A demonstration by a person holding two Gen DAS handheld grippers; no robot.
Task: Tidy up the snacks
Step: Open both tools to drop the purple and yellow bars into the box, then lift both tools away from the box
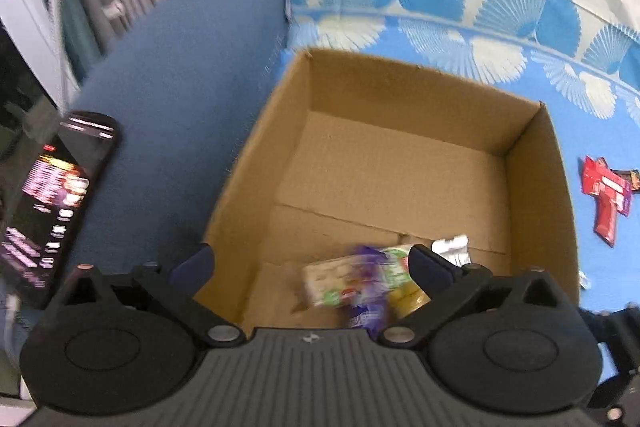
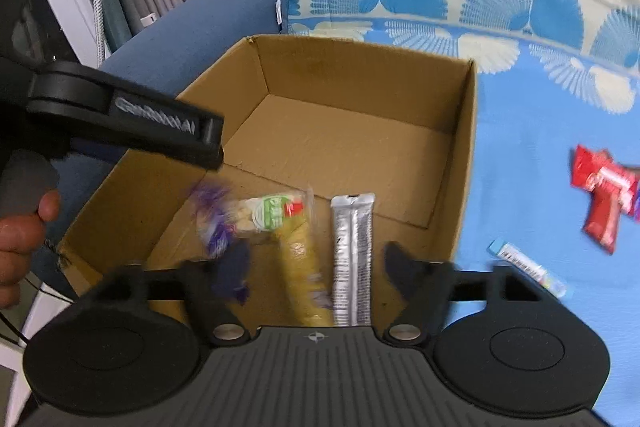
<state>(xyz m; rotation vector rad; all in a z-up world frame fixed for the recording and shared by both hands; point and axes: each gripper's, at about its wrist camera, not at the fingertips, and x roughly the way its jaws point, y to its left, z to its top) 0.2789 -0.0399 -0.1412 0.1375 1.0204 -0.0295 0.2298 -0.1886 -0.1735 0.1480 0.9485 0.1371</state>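
An open cardboard box (image 1: 532,187) (image 2: 460,163) stands on a blue patterned cloth. In its near part lie a pack with a green label (image 1: 332,283) (image 2: 272,213), a yellow packet (image 2: 304,267), a silver stick pack (image 2: 352,259) (image 1: 452,247) and a blurred purple wrapper (image 1: 366,291) (image 2: 214,223). My left gripper (image 1: 312,261) hangs open over the box's near end, and the purple wrapper lies loose below its jaws. My right gripper (image 2: 316,265) is open above the yellow and silver packs, its pads touching nothing. In the right wrist view the left gripper (image 2: 160,123) reaches in from the left.
Red snack packets (image 1: 608,195) (image 2: 604,195) and a small blue-white tube (image 2: 528,269) lie on the cloth (image 2: 540,147) to the right of the box. A blue cushion (image 1: 180,87) borders the box on the left. A lit phone (image 1: 52,199) stands at far left.
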